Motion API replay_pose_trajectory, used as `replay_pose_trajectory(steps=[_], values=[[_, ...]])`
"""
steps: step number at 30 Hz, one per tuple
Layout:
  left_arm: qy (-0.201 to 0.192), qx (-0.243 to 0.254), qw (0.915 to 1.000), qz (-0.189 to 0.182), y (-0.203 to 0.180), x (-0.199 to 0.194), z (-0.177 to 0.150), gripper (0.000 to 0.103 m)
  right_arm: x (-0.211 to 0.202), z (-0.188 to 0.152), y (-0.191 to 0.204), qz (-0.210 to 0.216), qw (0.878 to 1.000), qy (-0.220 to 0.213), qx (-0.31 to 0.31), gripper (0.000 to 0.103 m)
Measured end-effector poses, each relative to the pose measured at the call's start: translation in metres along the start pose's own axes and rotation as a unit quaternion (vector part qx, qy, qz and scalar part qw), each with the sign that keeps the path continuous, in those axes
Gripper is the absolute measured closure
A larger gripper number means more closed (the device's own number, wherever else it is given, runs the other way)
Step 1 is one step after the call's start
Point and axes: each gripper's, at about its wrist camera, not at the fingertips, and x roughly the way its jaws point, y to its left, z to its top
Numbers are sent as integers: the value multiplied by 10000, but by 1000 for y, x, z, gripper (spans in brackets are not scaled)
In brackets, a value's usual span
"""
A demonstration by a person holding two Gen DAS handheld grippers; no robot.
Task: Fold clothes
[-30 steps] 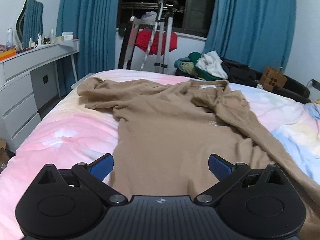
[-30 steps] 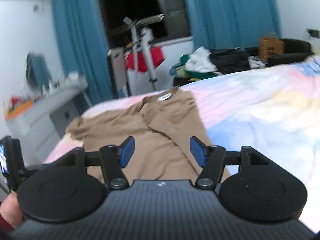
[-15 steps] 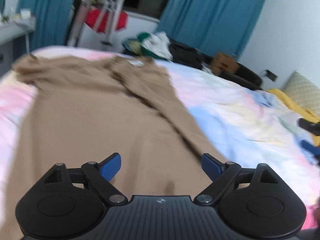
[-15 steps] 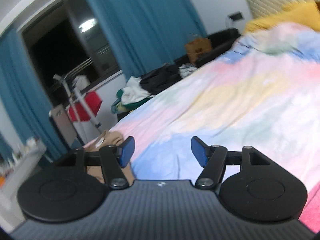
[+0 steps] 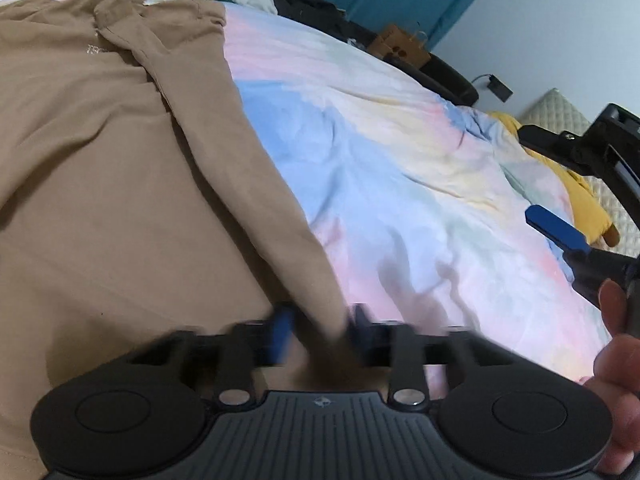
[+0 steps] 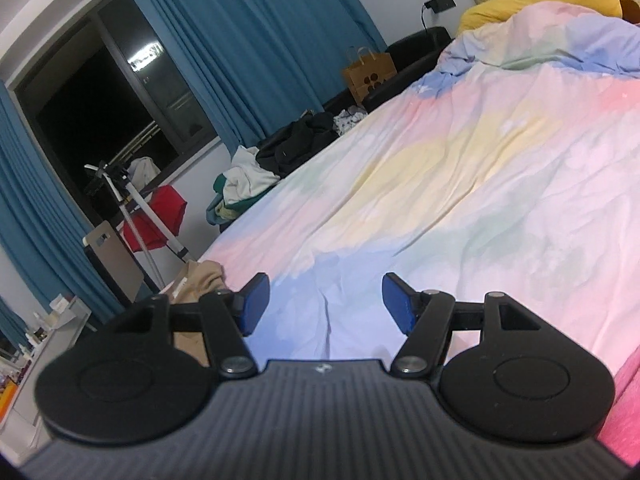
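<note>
**Tongs: L closing on sleeve end, R open over bare duvet**

Left gripper (image 5: 316,330) sits low at 6 o'clock in the left wrist view, blurred, w/ its blue pads drawn close on either side of the narrow end of the tan sleeve (image 5: 256,184). Looks pinched on the cloth, but blur stops me saying the pads are fully home. Right gripper (image 6: 324,304) has its pads well apart, nothing between them, hanging over the pastel duvet (image 6: 460,184); also seen at 3 o'clock in the left wrist view, held in a hand (image 5: 616,376).

Task's thing: tan long-sleeve shirt (image 5: 100,168) lies flat on the duvet, filling the 9–12 o'clock part of the left wrist view, collar and label toward 12. That sleeve is laid diagonally over the body, running from the collar area at 11 down to 6. In the right wrist view only a bit of tan cloth shows, at 8 o'clock by the gripper body.

Step in hand, as I judge it: sleeve fold, w/ the L tongs taking hold of the cuff end. Other sleeve is out of frame, so can't say how far the fold has got overall.

Next move calls for: firm pinch on one layer only, not the body cloth under it; lift low, keep sleeve straight so it doesn't drag the shirt. R has to swing toward 8 o'clock to reach the cloth.

Beyond the bed: blue curtains (image 6: 248,52), clothes pile (image 6: 256,176), paper bag (image 6: 368,70).
</note>
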Motion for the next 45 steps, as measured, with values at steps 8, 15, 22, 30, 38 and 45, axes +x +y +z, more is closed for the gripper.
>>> replay_pose_trajectory(steps=[8, 15, 22, 30, 38, 45], values=[[214, -456, 9976, -471, 26, -50, 28, 99, 17, -10, 16, 221, 9977, 584, -276, 38], [301, -693, 9970, -172, 76, -73, 39, 99, 29, -28, 47, 443, 9872, 1181, -975, 38], [515, -1046, 9928, -285, 118, -58, 28, 86, 23, -52, 83, 981, 9673, 1736, -1568, 38], [-214, -1265, 9912, -323, 134, -90, 104, 41, 14, -78, 118, 1591, 9400, 1991, -2267, 55], [-251, -1608, 9858, 423, 166, 11, 208, 35, 18, -108, 135, 2473, 8764, 2757, -3078, 56], [-88, -1689, 9804, 1008, 206, 93, 229, 46, 30, -130, 135, 2751, 8299, 3347, -3514, 56]])
